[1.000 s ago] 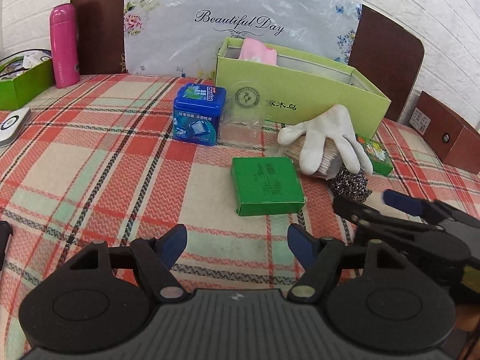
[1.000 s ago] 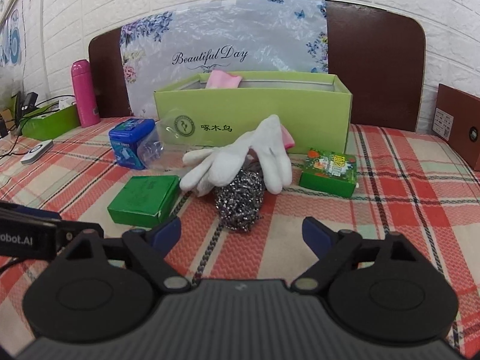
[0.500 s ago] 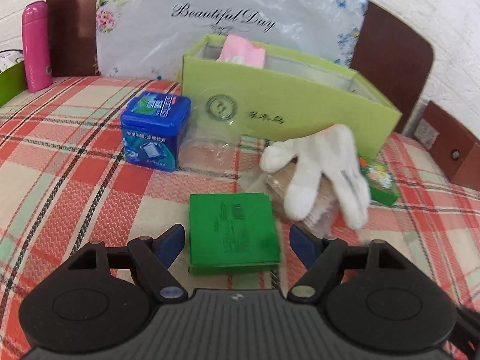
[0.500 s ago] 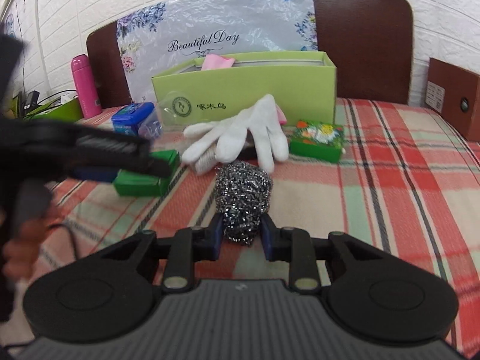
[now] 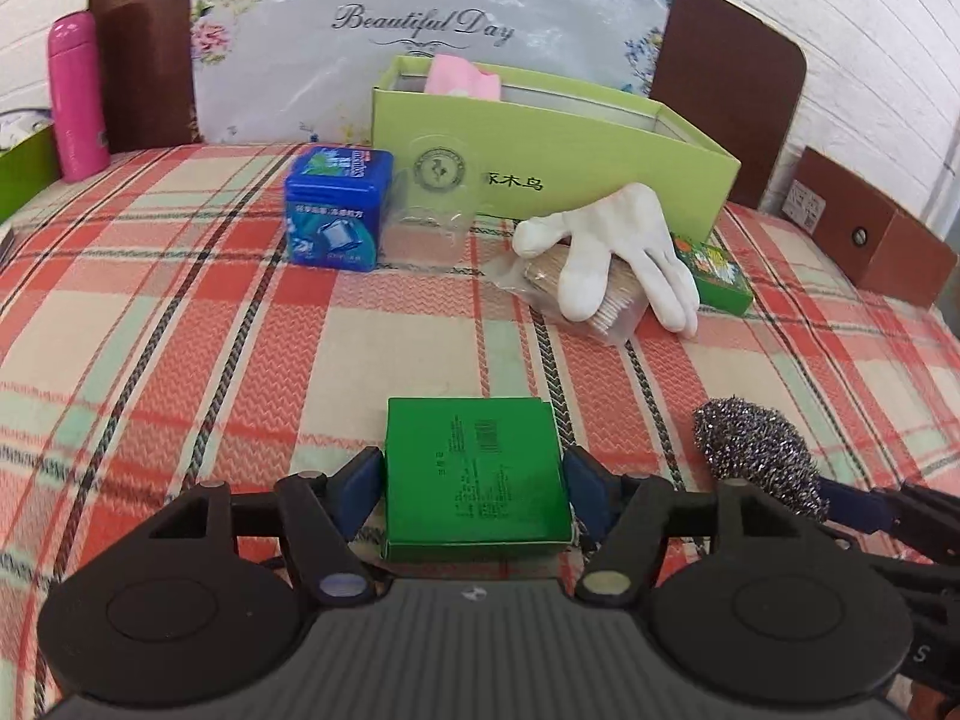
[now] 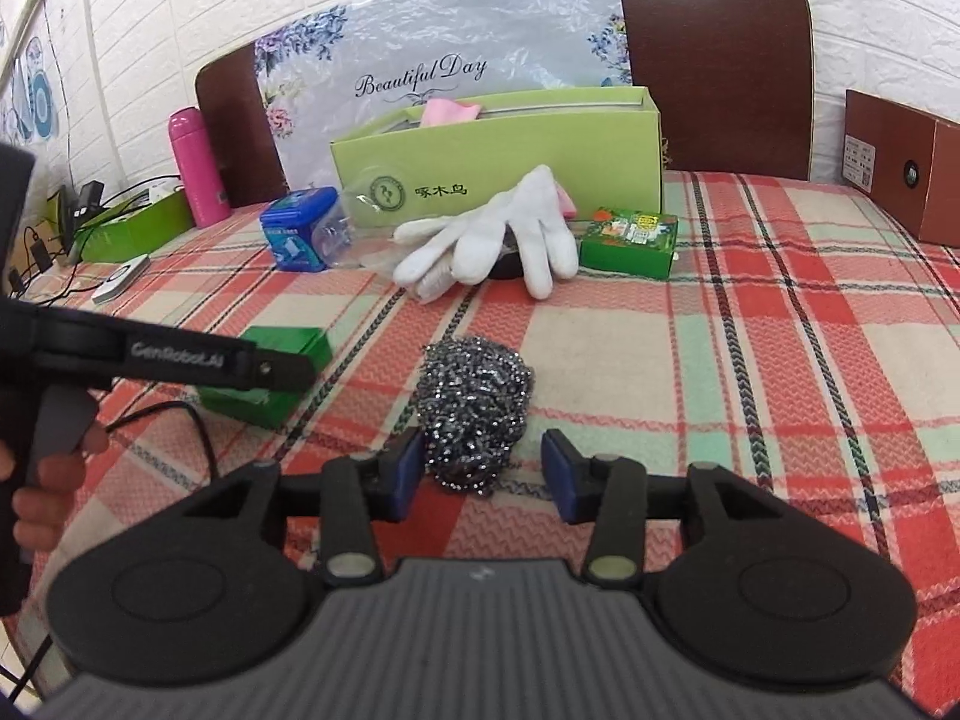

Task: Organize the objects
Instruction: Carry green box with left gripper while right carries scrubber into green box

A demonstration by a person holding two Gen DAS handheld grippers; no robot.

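White-painted brick wall (image 6: pixel 870 12) and dark brown chair backs (image 6: pixel 714 60) form the background, with a floral plastic sheet printed "Beautiful Day" (image 5: pixel 420 24) leaning against them. Below lies a red, cream and mint plaid tablecloth (image 5: pixel 180 312) covering the work surface. At the rear stands a long lime-green open cardboard box (image 5: pixel 558 162), its long axis running left to right, with a pink cloth (image 5: pixel 462 75) showing above the rim. A white fabric glove (image 5: pixel 618 246) lies in front of the box, fingers pointing toward the camera, resting on a clear packet of toothpicks (image 5: pixel 600 300). Left of it stands a blue square tin (image 5: pixel 339 207), upright. A pink cylindrical bottle (image 5: pixel 75 96) stands upright at the far left. A small green printed carton (image 6: pixel 630 234) lies just beside the glove. The flat green rectangular box (image 5: pixel 474 474) lies flat on the cloth with its printed face up, between the pads of the left gripper (image 5: pixel 474 483); both pads sit against its sides, so the claw is clenched on it. The silver steel-wool scourer (image 6: pixel 474 402), a rounded tangled ball, rests on the cloth between the fingers of the right gripper (image 6: pixel 480 471); the left pad touches it, the right pad stands apart, so this claw is released.
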